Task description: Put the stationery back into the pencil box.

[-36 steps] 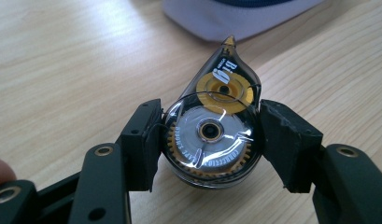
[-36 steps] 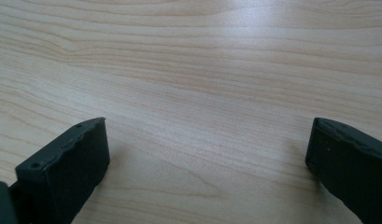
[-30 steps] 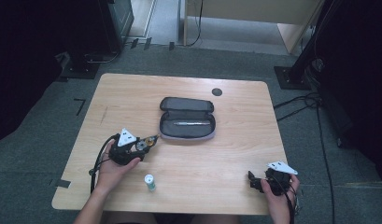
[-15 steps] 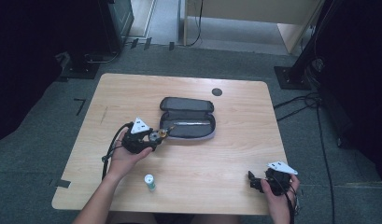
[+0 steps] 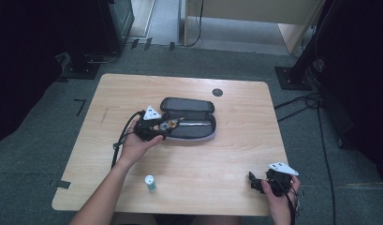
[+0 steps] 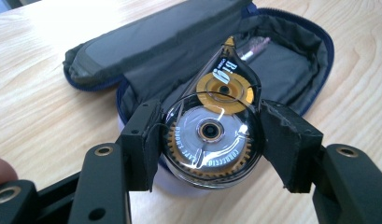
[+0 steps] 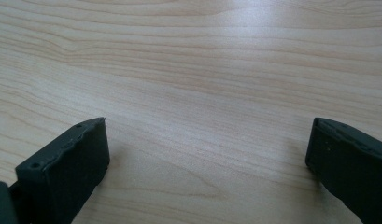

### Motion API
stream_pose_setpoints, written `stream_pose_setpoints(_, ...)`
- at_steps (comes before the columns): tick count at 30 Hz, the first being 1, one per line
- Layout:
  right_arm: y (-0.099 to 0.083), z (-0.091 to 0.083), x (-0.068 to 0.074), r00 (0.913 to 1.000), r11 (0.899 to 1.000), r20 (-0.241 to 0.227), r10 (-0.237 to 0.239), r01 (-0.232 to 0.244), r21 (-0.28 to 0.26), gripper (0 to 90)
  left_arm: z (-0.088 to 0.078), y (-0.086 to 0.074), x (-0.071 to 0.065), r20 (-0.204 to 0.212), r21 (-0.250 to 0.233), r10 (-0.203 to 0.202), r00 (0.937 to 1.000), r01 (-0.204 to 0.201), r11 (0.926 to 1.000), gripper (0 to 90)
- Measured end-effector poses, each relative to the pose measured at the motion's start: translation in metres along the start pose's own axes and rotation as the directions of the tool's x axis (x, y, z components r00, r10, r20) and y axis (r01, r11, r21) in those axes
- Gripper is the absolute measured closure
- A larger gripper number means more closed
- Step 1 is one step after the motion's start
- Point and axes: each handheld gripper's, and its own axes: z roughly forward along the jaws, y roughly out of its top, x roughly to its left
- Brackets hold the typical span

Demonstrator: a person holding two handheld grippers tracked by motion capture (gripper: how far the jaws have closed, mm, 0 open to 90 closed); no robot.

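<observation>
Left jaws: we see the left gripper pinching a clear teardrop-shaped plastic correction tape dispenser with orange inner wheels, one black pad pressed on each side of its round body.

Held thing, place: we find the dispenser at the near left end of an open dark grey fabric pencil case with a blue zip edge, its narrow tip pointing into the case.

Case contents: we make out a slim pen lying inside, beyond the dispenser's tip.

Left gripper from above: we see it at the case's left end, held in the person's left hand.

Right jaws: we see the right gripper spread wide, nothing but bare wood between its two black pads.

Right gripper from above: it sits at the table's near right corner, well apart from the case.

Table: a light wooden tabletop with rounded corners.

Elsewhere: a small white and green bottle stands upright near the front edge, between the two hands.
</observation>
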Motion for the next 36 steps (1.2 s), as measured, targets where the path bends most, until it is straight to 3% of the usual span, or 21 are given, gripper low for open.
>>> stream_pose_setpoints(3,0.000,0.000,0.000,1.0000,1.000,0.000,0.000,0.000,0.000,0.0,0.007,0.005,0.003,0.031,0.011,-0.020,0.9993,0.019,0.9998,41.9)
stream_pose_setpoints(10,0.000,0.000,0.000,1.0000,1.000,0.000,0.000,0.000,0.000,0.0,0.027,0.014,0.002,0.043,0.071,0.001,0.9991,-0.004,0.9974,41.8)
stream_pose_setpoints(23,0.000,0.000,0.000,1.0000,1.000,0.000,0.000,0.000,0.000,0.0,0.049,0.018,0.003,0.000,0.181,-0.011,0.9999,0.011,0.9834,41.6)
stream_pose_setpoints(30,0.000,0.000,0.000,1.0000,1.000,0.000,0.000,0.000,0.000,0.0,0.049,0.019,0.002,-0.004,0.177,-0.023,0.9997,0.023,0.9840,36.0)
stream_pose_setpoints(36,0.000,0.000,0.000,1.0000,1.000,0.000,0.000,0.000,0.000,0.0,0.035,0.022,0.000,0.010,0.141,-0.034,0.9994,0.032,0.9895,28.9)
